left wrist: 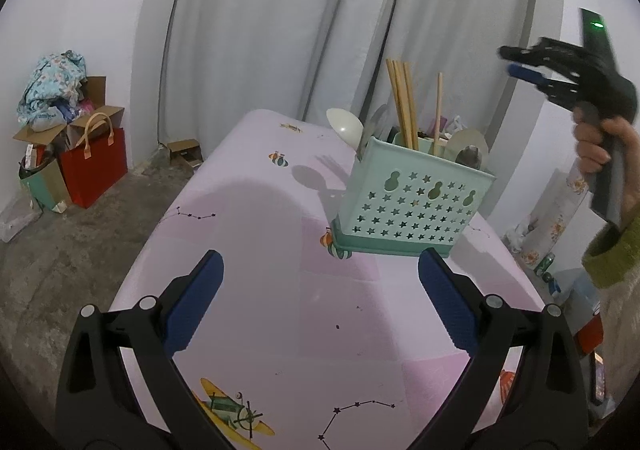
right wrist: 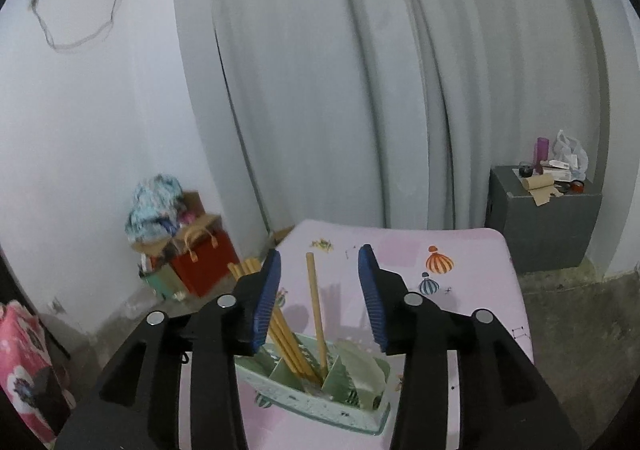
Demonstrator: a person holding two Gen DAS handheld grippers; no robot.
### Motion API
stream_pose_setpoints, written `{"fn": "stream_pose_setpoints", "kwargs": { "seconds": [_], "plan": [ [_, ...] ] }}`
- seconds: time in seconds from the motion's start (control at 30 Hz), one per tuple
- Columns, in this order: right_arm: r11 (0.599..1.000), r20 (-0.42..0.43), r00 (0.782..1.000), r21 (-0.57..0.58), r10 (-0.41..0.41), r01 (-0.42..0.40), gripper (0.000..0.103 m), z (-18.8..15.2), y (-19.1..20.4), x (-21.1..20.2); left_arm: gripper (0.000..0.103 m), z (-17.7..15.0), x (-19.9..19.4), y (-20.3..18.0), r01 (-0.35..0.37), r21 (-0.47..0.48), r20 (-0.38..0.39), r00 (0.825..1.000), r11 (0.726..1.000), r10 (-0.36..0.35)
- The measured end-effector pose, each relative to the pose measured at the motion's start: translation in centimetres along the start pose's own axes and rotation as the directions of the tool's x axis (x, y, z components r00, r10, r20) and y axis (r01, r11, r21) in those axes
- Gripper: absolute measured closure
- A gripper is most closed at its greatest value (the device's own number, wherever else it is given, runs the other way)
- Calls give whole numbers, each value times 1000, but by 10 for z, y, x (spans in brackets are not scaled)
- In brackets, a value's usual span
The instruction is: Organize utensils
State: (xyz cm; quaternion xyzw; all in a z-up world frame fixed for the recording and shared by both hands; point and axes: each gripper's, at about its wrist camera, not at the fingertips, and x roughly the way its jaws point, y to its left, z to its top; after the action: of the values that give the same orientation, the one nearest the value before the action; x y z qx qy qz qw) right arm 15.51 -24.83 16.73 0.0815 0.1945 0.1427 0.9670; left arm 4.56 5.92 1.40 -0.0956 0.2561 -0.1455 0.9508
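Observation:
A mint-green utensil holder (left wrist: 416, 206) with star holes stands on the pink tablecloth (left wrist: 260, 230). It holds a bundle of wooden chopsticks (left wrist: 402, 106), a single chopstick (left wrist: 439, 106), a white spoon (left wrist: 345, 126) and a metal spoon (left wrist: 472, 156). My left gripper (left wrist: 320, 256) is open and empty, low over the cloth in front of the holder. My right gripper (right wrist: 320, 252) hovers above the holder (right wrist: 320, 394), open. The single chopstick (right wrist: 316, 314) stands loose between its fingers, touching neither pad. The left wrist view shows the right gripper (left wrist: 510, 62) up at the right, held by a hand (left wrist: 600, 146).
A red bag (left wrist: 96, 170), cardboard boxes and bundled cloth sit on the floor at the left by the wall. A grey cabinet (right wrist: 544, 226) with small items stands beyond the table at the right. Grey curtains hang behind. The table's far edge drops to a concrete floor.

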Motion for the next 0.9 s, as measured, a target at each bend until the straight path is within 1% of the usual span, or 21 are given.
{"fn": "stream_pose_setpoints", "kwargs": {
  "seconds": [0.1,0.17,0.23,0.3,0.37,0.47,0.53,0.57,0.63,0.67,0.73,0.77,0.8,0.83,0.9],
  "plan": [
    [1000,16,1000,28,2,-2,54,-14,-2,-22,9,2,1,-3,1,-4,-8,1000,1000,-1],
    [999,-1,1000,46,5,-5,50,-33,-3,-32,9,3,3,-7,15,-5,-21,1000,1000,-15],
    [997,-40,999,74,7,-4,46,-55,-3,-37,9,5,4,-9,30,-8,-27,999,1000,-30],
    [995,-92,996,93,-15,23,45,-82,-1,-38,9,8,5,-13,31,2,-26,999,1000,-31],
    [994,-138,990,94,-34,47,44,-102,4,-37,9,13,4,-17,22,18,-10,1000,1000,-22],
    [994,-198,979,77,-55,72,39,-129,15,-32,9,20,3,-20,-4,21,5,1000,1000,4],
    [994,-212,974,57,-79,94,33,-139,21,-31,9,25,3,-22,-20,22,7,1000,1000,19],
    [993,-217,971,41,-100,112,31,-144,25,-30,9,27,4,-23,-38,21,2,999,999,38],
    [989,-214,967,16,-139,146,23,-148,32,-31,9,29,5,-24,-67,21,-2,998,998,67],
    [986,-208,965,3,-162,166,21,-149,35,-31,9,31,5,-25,-95,24,-2,995,995,96],
    [979,-188,961,-16,-203,204,17,-151,40,-33,9,32,7,-26,-129,28,-4,992,991,130],
    [977,-183,960,-18,-213,213,16,-151,40,-34,9,34,9,-29,-172,35,-13,985,985,172],
    [973,-174,957,-18,-231,231,14,-153,41,-35,9,35,11,-29,-198,40,-19,980,979,199],
    [970,-171,955,-16,-241,242,13,-155,42,-36,9,37,14,-32,-239,50,-25,970,970,240],
    [963,-174,947,-17,-268,269,12,-156,42,-35,9,39,17,-35,-287,65,-15,957,956,288]
  ]
}}
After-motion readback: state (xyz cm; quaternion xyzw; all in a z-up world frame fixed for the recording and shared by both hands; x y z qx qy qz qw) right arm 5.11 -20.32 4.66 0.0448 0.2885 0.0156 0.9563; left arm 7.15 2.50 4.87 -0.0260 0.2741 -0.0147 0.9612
